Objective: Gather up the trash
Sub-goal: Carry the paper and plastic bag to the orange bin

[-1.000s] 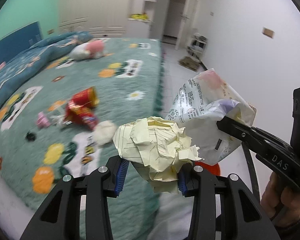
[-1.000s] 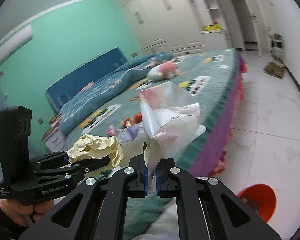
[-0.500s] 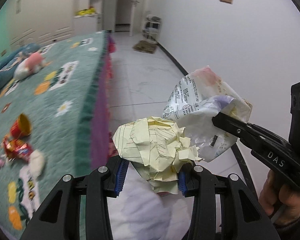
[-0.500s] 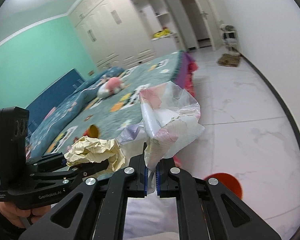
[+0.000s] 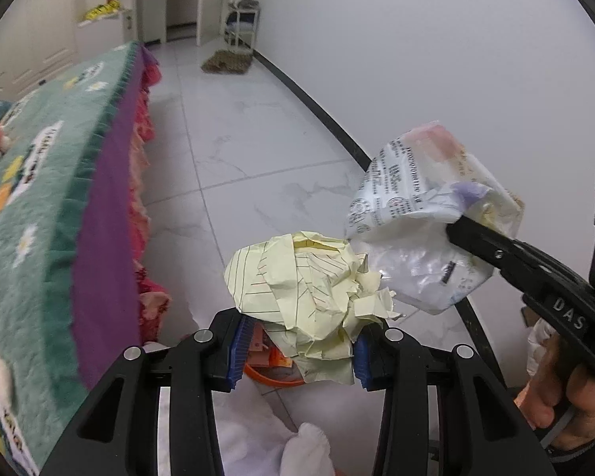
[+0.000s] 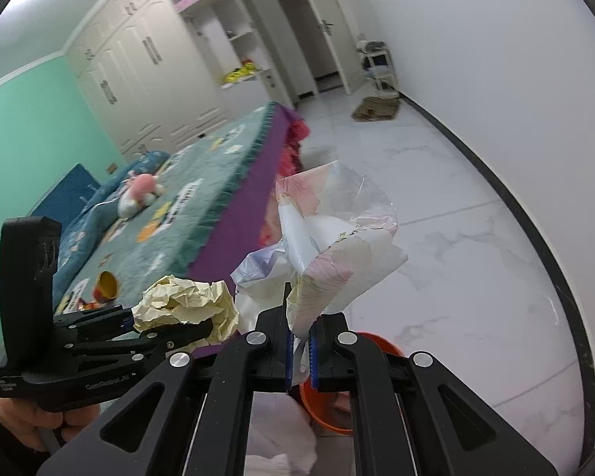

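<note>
Left wrist view: left gripper clamped on a crumpled ball of yellow lined paper, blue pads pressing it from both sides; the ball bulges above the fingers. Below it, between the fingers, part of an orange bin shows on the white tiled floor, with some scraps visible inside. To the right, the right gripper reaches in from the edge, its black fingers closed on a crumpled plastic wrapper with printed text; the wrapper just beside the paper ball, possibly brushing it; a hand grips that tool's handle. At left, the bed with a green patterned cover and purple side; a doormat lies far down the floor near the doorway.

Right wrist view: right gripper pinched together on the wrapper, which stands up above the pads; the orange bin sits directly below the fingers, mostly hidden by them. At left, the left gripper holds the yellow paper ball; a hand below it. On the bed: a pink plush toy and a red-and-yellow can near more litter; wardrobes along the far wall.
</note>
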Tool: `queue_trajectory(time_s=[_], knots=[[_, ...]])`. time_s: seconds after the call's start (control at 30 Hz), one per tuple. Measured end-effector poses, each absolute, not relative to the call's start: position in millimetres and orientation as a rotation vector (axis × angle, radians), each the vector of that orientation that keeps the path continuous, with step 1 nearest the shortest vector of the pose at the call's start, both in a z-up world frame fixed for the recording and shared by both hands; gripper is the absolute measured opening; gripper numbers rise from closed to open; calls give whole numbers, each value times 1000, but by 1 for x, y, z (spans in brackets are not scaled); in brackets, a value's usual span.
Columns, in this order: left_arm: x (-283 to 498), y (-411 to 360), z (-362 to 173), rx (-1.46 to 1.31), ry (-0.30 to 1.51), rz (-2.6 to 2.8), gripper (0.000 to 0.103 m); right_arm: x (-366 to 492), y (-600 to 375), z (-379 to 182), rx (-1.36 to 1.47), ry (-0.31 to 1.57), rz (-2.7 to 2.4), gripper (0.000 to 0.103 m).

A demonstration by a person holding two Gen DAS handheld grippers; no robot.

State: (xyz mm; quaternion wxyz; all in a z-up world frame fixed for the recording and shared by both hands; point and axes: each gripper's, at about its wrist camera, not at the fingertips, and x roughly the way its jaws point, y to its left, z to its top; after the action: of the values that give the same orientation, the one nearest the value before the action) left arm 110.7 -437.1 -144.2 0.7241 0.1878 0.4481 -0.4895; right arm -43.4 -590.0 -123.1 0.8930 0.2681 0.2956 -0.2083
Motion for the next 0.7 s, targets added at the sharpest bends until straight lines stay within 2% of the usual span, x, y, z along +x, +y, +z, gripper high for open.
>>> queue_trajectory(time_s=[0.5,0.63,0.67,0.7], knots=[[120,-493,-234,516,1184,-1100,48,-50,-631,-169,593,703,-541,6],[122,-498,-246,547,1193,-1076,54,-47,-633,-177,601,722,-543,6],[124,-498,-247,550,1196,-1067,57,-46,-633,-179,603,725,-541,6],[125,-498,-248,553,1196,-1059,66,-42,-633,-179,604,727,-541,6]])
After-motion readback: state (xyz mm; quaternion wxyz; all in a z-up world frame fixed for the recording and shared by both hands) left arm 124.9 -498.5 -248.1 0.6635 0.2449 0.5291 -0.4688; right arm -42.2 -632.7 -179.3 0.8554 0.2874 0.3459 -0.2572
